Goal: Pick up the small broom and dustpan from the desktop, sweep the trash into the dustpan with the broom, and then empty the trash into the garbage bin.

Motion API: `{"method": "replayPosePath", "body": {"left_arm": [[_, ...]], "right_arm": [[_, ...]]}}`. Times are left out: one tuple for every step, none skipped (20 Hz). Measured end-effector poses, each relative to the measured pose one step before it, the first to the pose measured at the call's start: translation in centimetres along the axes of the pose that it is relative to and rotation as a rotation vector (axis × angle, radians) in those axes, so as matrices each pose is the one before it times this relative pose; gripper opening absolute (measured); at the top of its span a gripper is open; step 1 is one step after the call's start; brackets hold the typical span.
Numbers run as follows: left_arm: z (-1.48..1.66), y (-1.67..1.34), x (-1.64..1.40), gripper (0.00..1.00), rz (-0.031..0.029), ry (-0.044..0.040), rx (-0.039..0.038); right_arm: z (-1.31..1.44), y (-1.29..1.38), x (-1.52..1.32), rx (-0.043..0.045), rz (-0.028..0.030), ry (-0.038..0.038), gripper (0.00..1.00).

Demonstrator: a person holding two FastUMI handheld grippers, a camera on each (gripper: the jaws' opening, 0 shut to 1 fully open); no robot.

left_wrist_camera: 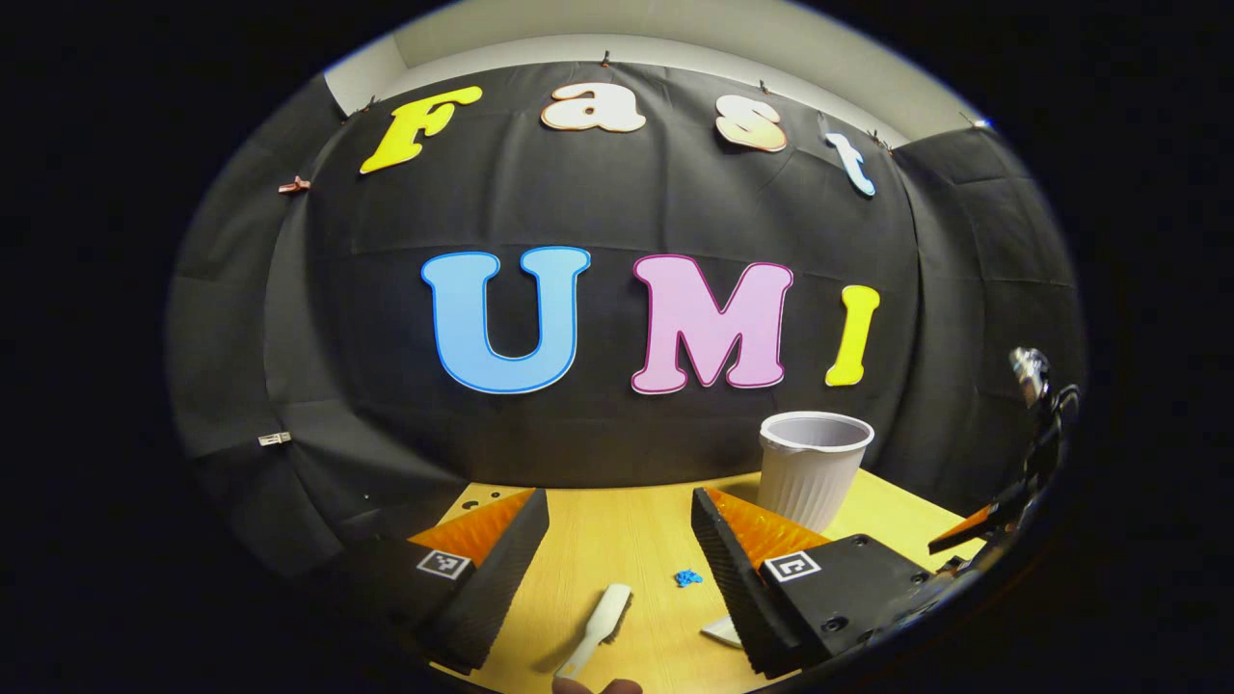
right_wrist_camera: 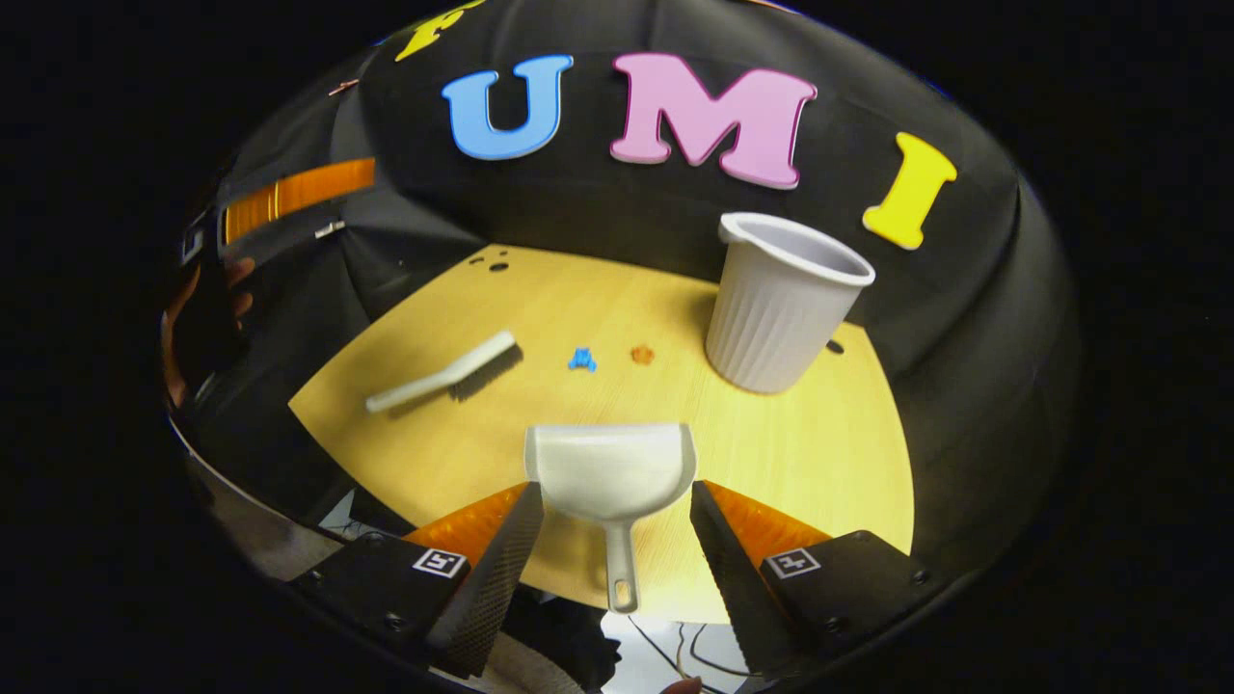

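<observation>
Nothing picked up yet, task is at the very start. Left gripper (left_wrist_camera: 617, 549): jaws apart, empty, hanging above the surface (left_wrist_camera: 627, 525); the broom (left_wrist_camera: 600, 627) lies flat between its fingers at the bottom centre of the left gripper view, not touched as far as I can tell. Right gripper (right_wrist_camera: 617, 540): jaws apart, empty, lined up on the dustpan (right_wrist_camera: 612, 477), which sits flat at lower centre of the right gripper view with its handle pointing toward the camera between the two fingers; no contact visible. In the right gripper view the broom (right_wrist_camera: 445, 373) is at centre left with bristles toward the middle. Trash: a blue scrap (right_wrist_camera: 581, 360) and an orange scrap (right_wrist_camera: 642, 355) lie just beside each other mid-frame on the bare surface (right_wrist_camera: 540, 299), between broom and bin, unswept. The blue scrap (left_wrist_camera: 687, 577) also shows in the left gripper view, near the right-hand finger. The garbage bin (right_wrist_camera: 781, 304) stands upright at upper right of the surface; I can't see whether anything is inside. Remaining, by my read: grasp both tools, sweep both scraps into the pan, tip the pan into the bin. All steps open.
</observation>
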State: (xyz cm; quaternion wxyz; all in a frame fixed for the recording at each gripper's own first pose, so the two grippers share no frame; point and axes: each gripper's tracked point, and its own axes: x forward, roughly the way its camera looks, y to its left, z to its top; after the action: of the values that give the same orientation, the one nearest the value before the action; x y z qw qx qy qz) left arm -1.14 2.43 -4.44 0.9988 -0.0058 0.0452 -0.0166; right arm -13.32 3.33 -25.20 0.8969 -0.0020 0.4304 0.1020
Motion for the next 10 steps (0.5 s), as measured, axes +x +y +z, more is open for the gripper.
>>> {"method": "replayPosePath", "body": {"left_arm": [[-0.2, 0.101, 0.149, 0.95, 0.00035, 0.00282, -0.00134], [0.066, 0.034, 0.063, 0.95, 0.00094, 0.00189, -0.00194], [-0.136, 0.039, -0.034, 0.95, 0.00148, 0.00047, -0.00108], [0.101, 0.028, 0.046, 0.95, 0.0011, 0.00107, 0.00136], [-0.151, -0.048, 0.035, 0.95, 0.00102, 0.00157, 0.00327], [0.037, 0.034, 0.02, 0.95, -0.00023, 0.00087, 0.00365], [-0.104, -0.01, -0.015, 0.95, -0.00031, -0.00001, 0.00319], [0.049, 0.034, -0.049, 0.95, -0.00102, 0.00011, 0.00239], [-0.143, -0.115, 0.003, 0.95, -0.00084, 0.00171, 0.00323], [-0.017, 0.009, -0.007, 0.95, 0.00132, 0.00217, 0.0034]], "right_arm": [[-1.321, 0.082, 0.683, 0.0078, 0.0085, 0.03416, 0.96], [-1.095, 0.038, 0.799, 0.00622, 0.00514, 0.02951, 0.96], [-1.1, -0.059, 0.963, 0.00279, 0.00112, 0.02604, 0.96], [-1.047, -0.093, 0.955, -0.00074, -0.00029, 0.02845, 0.96], [-0.888, -0.175, 1.123, -0.00083, 0.00023, 0.02484, 0.96], [-0.881, -0.126, 1.069, -0.00185, -0.0017, 0.02781, 0.96], [-0.758, 0.056, 1.048, -0.00079, 0.00172, 0.02498, 0.96], [-0.63, -0.021, 1.071, -0.00291, 0.00128, 0.02383, 0.96], [-0.501, -0.073, 1.082, -0.0028, -0.00121, 0.02276, 0.96], [-0.401, -0.142, 0.705, -0.00063, -0.00019, 0.01797, 0.96]]}}
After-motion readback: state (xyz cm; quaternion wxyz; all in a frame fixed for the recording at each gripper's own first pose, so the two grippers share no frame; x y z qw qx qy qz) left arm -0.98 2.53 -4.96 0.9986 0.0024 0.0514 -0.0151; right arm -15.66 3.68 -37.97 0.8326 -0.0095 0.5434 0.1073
